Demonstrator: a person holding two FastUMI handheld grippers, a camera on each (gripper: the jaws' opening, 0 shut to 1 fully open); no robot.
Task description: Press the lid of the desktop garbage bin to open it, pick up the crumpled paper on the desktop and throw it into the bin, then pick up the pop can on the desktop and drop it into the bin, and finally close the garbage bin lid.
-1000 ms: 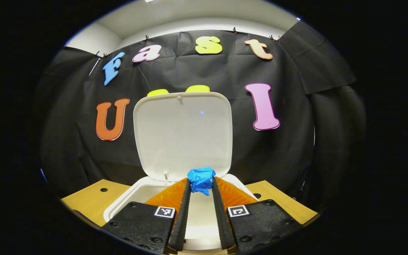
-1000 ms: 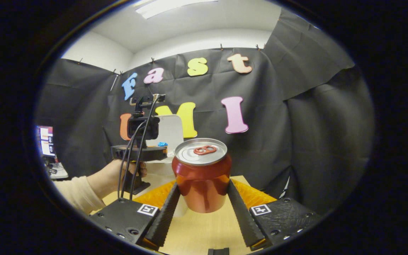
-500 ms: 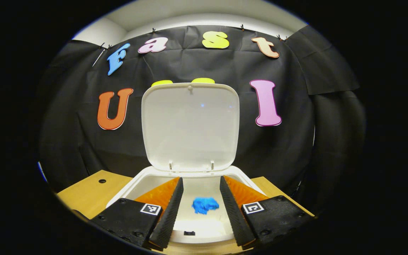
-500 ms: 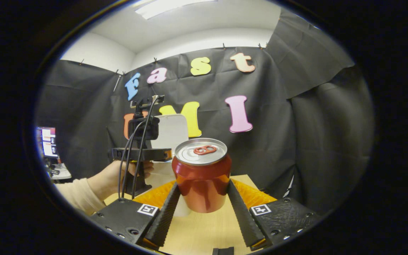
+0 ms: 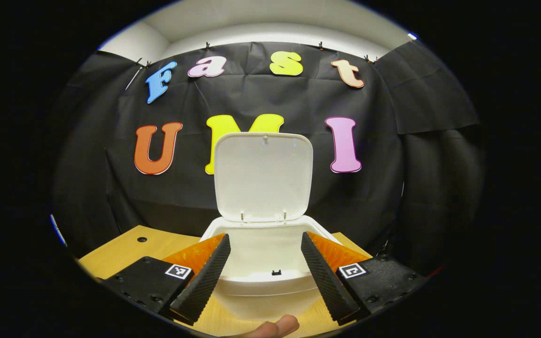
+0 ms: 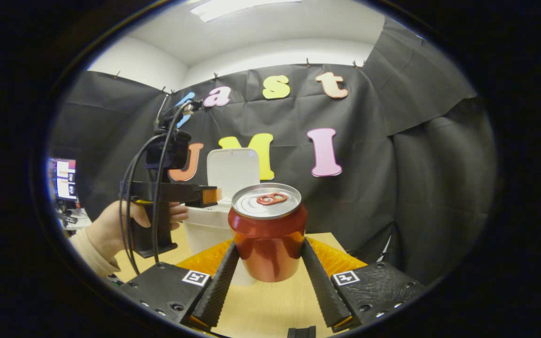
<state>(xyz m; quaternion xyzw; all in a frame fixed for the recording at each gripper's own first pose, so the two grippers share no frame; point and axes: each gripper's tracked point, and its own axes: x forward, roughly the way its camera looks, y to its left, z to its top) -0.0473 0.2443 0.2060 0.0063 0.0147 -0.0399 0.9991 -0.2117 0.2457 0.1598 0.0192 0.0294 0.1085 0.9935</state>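
Wooden desktop (image 5: 125, 251) — bin (image 5: 266, 286) lid (image 5: 262, 176) upright; left claw (image 5: 263, 249) released, right claw (image 6: 268, 253) grasping pop can (image 6: 268, 232).

The bin (image 5: 263, 281) is white plastic, squarish with rounded corners, and stands on the desktop with its mouth open. A small dark catch shows at the middle of its front rim. Its lid (image 5: 263, 176) is white too, hinged at the back edge by two small hinges, and stands swung up nearly upright against the wall behind. What lies inside the bin cannot be told. In the right gripper view the bin (image 6: 207, 230) stands behind and to the left of the can, its lid (image 6: 233, 169) raised.

The can (image 6: 268, 234) is red with a silver top and a red pull tab, unopened and upright, held clear above the desktop.
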